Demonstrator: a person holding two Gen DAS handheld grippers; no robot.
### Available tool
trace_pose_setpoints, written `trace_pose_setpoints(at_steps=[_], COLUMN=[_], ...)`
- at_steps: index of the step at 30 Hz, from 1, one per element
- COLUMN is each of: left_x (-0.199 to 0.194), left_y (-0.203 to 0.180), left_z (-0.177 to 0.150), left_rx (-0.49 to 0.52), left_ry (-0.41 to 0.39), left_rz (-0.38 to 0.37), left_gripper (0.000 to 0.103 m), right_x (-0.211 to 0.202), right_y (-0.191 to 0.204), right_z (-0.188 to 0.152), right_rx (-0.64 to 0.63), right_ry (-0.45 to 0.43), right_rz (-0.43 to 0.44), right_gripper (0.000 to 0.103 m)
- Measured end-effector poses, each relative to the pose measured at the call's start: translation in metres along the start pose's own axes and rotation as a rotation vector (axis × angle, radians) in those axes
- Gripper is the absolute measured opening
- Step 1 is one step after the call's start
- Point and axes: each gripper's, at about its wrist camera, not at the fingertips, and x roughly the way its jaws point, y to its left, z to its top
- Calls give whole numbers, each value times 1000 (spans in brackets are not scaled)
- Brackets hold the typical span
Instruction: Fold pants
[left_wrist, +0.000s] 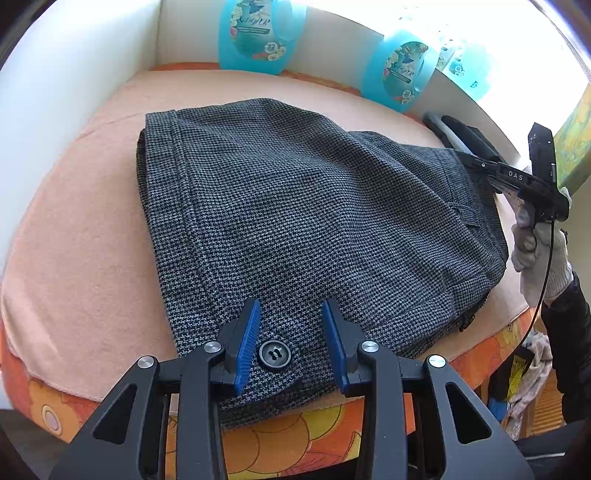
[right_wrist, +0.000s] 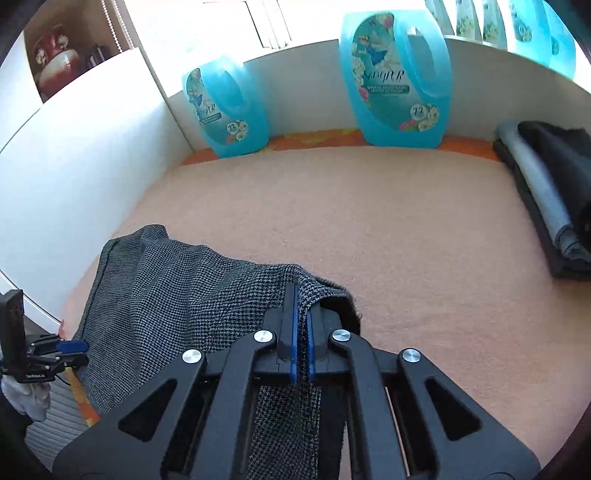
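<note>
Grey houndstooth pants (left_wrist: 295, 206) lie folded on a peach towel (left_wrist: 81, 258). My left gripper (left_wrist: 291, 314) is open, its blue pads on either side of the waistband button (left_wrist: 274, 354) at the near edge. My right gripper (right_wrist: 301, 325) is shut on a fold of the pants (right_wrist: 177, 295) at their right end and holds it slightly raised. The right gripper also shows in the left wrist view (left_wrist: 476, 162), held by a gloved hand. The left gripper also shows in the right wrist view (right_wrist: 70, 352).
Two blue detergent jugs (right_wrist: 229, 110) (right_wrist: 399, 77) stand against the white back wall. A stack of folded dark and grey clothes (right_wrist: 546, 199) lies at the back right. An orange floral cloth (left_wrist: 314, 435) covers the front edge under the towel.
</note>
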Motion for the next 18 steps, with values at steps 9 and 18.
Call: trace_pose_setpoints(at_steps=[9, 18], left_x=[-16, -12], left_y=[5, 27], left_z=[20, -2], left_rx=[-17, -50], left_ry=[-60, -29], left_rz=[-5, 28], left_gripper=[35, 35], right_x=[15, -26], right_y=[-4, 32], right_z=[-4, 4], right_rx=[-59, -173], right_ry=[78, -13], right_rz=[-126, -193], right_gripper=[4, 55])
